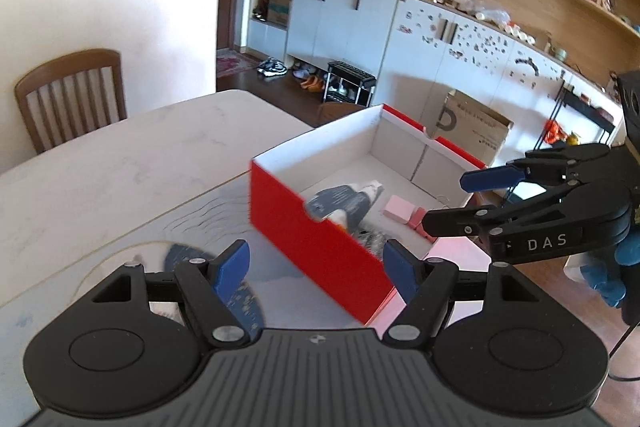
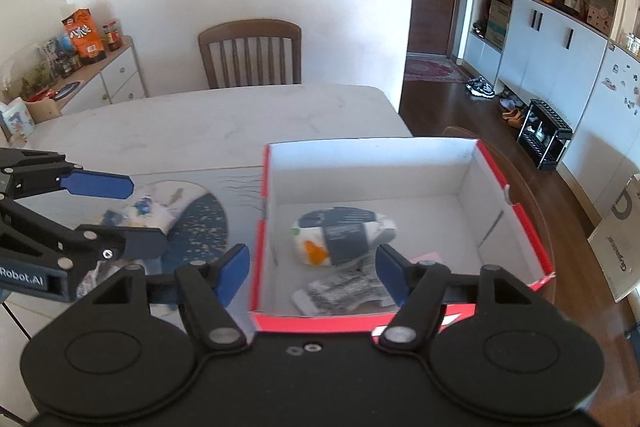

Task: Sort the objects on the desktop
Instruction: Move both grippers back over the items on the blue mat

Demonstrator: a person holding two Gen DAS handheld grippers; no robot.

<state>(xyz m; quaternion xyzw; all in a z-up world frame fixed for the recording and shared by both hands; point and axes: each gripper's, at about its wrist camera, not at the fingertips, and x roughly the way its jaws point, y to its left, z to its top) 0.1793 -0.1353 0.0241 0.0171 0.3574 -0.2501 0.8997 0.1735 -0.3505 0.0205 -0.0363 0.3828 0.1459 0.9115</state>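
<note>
A red box with a white inside [image 1: 288, 211] [image 2: 516, 219] stands on the table near its right edge. In it lie a rolled white bundle with a dark label [image 2: 340, 231] [image 1: 344, 201], a grey printed packet [image 2: 340, 291] and pink blocks [image 1: 400, 211]. My right gripper [image 2: 312, 269] [image 1: 448, 201] hangs open over the box's near side with nothing between its fingers. My left gripper [image 1: 316, 271] [image 2: 140, 215] is open and empty, left of the box, above a blue-patterned round mat [image 2: 200, 223]. A white bundle with blue print [image 2: 148, 207] lies on that mat.
The pale marble table [image 1: 120, 163] stretches away to the left and back. A wooden chair [image 2: 250, 53] stands at its far side. A cardboard box [image 1: 476, 131] sits on the floor beyond the table's right edge. A blue-gloved hand [image 1: 612, 279] holds the right gripper.
</note>
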